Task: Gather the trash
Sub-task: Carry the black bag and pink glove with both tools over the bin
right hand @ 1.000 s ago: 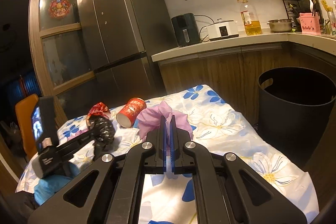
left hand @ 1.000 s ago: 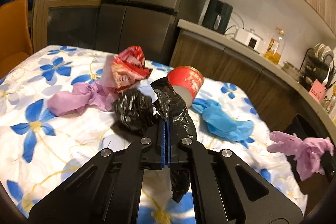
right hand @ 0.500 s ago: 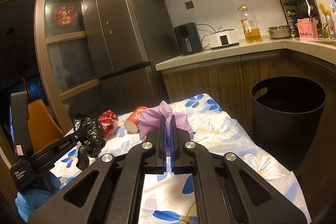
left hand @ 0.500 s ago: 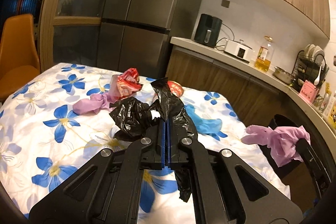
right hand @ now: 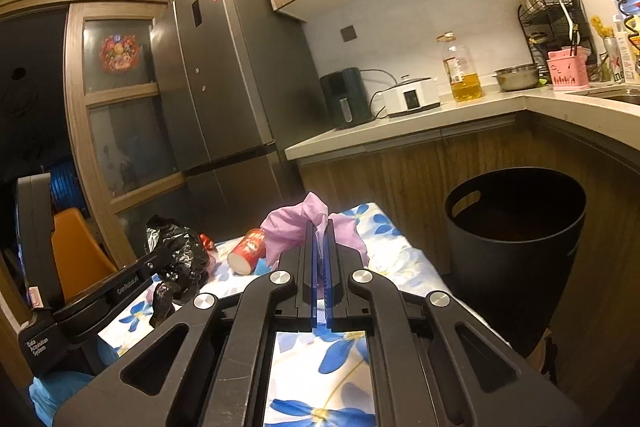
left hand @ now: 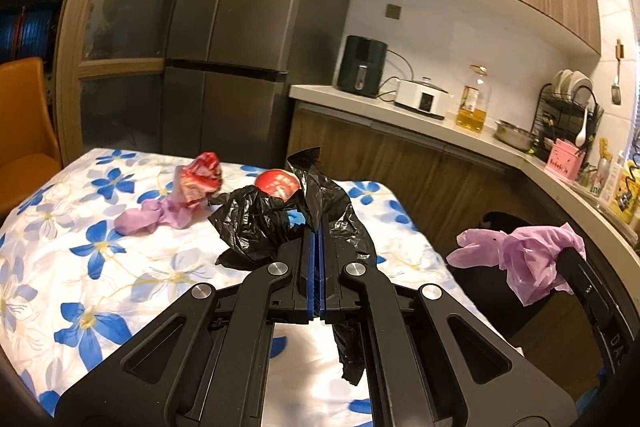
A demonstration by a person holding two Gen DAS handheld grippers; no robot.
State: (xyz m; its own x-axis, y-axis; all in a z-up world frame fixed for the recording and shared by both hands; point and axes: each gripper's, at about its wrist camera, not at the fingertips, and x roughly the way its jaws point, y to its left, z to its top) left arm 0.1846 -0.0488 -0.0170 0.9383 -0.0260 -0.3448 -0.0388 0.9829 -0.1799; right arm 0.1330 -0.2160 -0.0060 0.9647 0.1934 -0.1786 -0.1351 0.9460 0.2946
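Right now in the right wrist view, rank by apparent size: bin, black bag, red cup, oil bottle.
1. Bin, clearly largest.
2. Black bag.
3. Red cup and oil bottle look about alike; the bottle stands farther off on the counter, so I won't rank those two.

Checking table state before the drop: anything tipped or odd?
Red cup lies on its side on the floral tablecloth, open end toward the right wrist camera. A crumpled red wrapper and purple glove also lie loose there.
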